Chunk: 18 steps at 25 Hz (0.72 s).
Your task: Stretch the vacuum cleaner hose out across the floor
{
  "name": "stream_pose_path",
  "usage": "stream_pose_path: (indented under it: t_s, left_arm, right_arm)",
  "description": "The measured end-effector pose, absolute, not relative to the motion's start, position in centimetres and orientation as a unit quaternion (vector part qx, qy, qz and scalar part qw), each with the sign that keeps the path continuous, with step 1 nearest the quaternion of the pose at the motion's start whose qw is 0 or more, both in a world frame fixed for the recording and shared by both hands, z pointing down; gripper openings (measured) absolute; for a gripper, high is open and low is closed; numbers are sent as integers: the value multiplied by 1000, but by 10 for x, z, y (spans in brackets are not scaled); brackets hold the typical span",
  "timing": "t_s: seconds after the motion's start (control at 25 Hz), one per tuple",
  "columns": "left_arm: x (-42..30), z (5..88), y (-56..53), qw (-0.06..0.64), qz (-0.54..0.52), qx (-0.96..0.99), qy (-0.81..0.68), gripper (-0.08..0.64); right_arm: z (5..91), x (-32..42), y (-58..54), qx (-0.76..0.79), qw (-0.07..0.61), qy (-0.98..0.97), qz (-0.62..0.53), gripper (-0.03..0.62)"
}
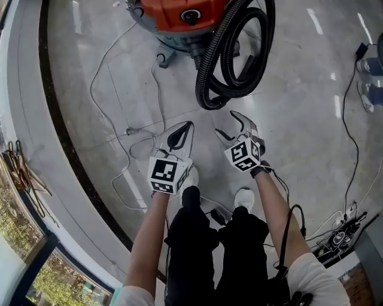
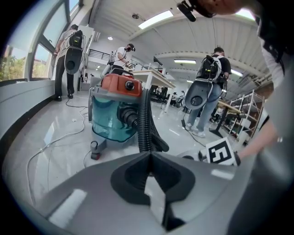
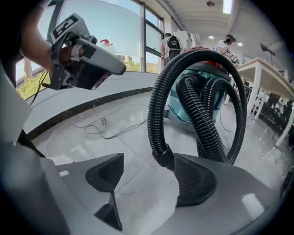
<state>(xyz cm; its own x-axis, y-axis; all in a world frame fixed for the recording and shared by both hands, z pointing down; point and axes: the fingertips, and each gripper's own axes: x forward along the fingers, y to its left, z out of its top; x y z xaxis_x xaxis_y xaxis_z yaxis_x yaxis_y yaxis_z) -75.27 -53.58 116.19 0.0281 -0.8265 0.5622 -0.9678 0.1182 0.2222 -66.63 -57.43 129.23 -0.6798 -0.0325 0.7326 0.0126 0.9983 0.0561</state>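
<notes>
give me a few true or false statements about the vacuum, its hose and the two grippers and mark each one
1. The hose lies coiled in loops next to the vacuum cleaner. True.
2. The right hand-held gripper is clamped on the hose. False: its jaws stand apart, and the hose end sits by one pad, not pinched.
3. The left hand-held gripper has its jaws together with nothing in them. True.
4. The vacuum cleaner has a blue top. False: the top is orange, over a teal tank.
5. A thin pale cable lies on the floor to the left of the vacuum cleaner in the head view. True.
</notes>
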Motion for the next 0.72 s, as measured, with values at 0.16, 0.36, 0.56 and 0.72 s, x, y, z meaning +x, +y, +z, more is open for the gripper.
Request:
stream_pose_path:
  t_s: [0.16, 0.36, 0.56, 0.72]
  left_arm:
    - [-766, 1190, -537, 288, 119, 650, -693, 2]
    - [-774, 1203, -538, 284, 113, 652, -694, 2]
    - [-785, 1202, -537, 277, 120, 649, -698, 2]
    - [-783, 1171, -527, 314, 83, 631, -705, 2]
  right_arm:
    - [1333, -694, -588, 3, 397, -916, -65, 346]
    - [1369, -715, -606, 18, 410, -905, -111, 371]
    - [1381, -724, -618, 31, 443, -882, -158, 261]
    - [1341, -702, -600, 11, 444, -891, -99, 249]
